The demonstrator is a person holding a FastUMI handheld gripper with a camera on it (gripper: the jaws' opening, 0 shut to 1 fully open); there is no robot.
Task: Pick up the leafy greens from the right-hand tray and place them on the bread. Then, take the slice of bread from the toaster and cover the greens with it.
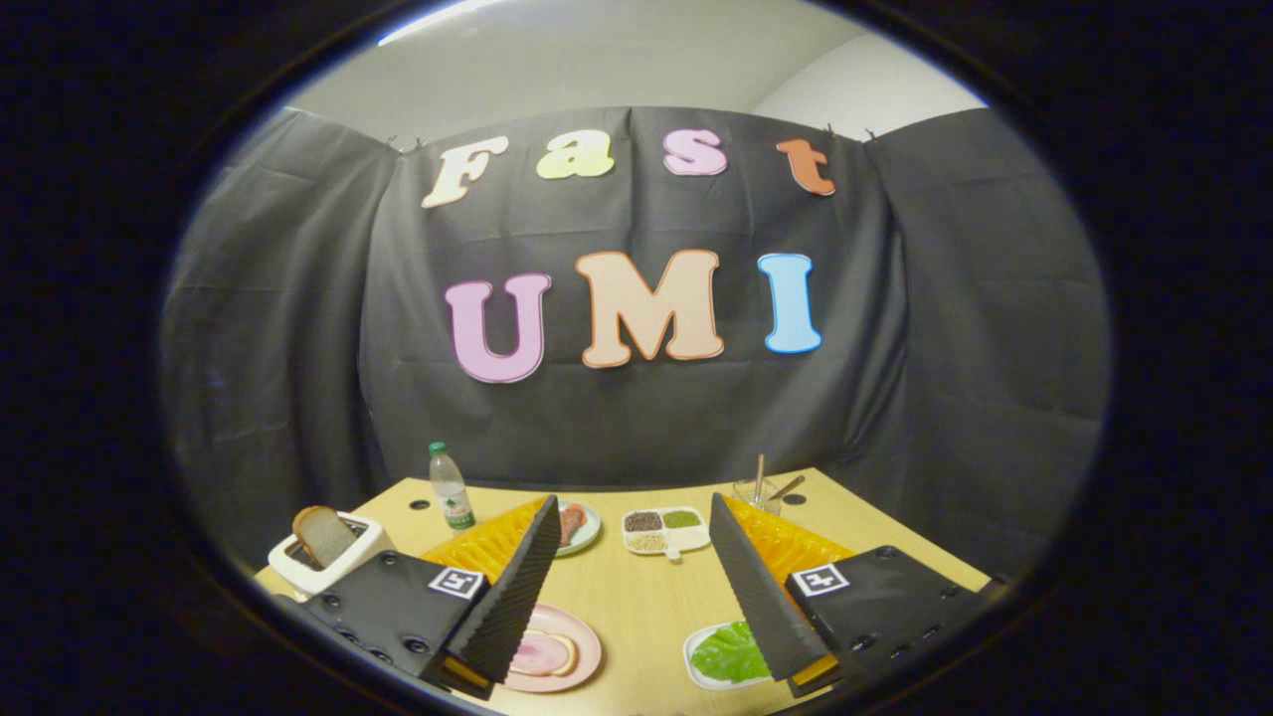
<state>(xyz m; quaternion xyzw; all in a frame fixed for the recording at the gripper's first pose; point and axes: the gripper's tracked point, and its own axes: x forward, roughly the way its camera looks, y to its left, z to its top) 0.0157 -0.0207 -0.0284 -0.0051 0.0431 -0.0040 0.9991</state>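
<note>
Tongs spread wide, holding nothing, above the desk. Leafy greens sit in their tray just inside my right finger. Risks I see: that finger clips the tray rim, or the thin leaf slips the pinch.

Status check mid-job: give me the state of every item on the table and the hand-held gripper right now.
Hand-held gripper: open, holding nothing, above the table.
Green leafy greens: lying in the white tray, untouched.
Brown bread slice: standing up out of the white toaster.
Pink plate: holds a slice topped with something pink, no greens on it.
Clear plastic bottle: upright, capped.
White divided dish: compartments filled.
</note>
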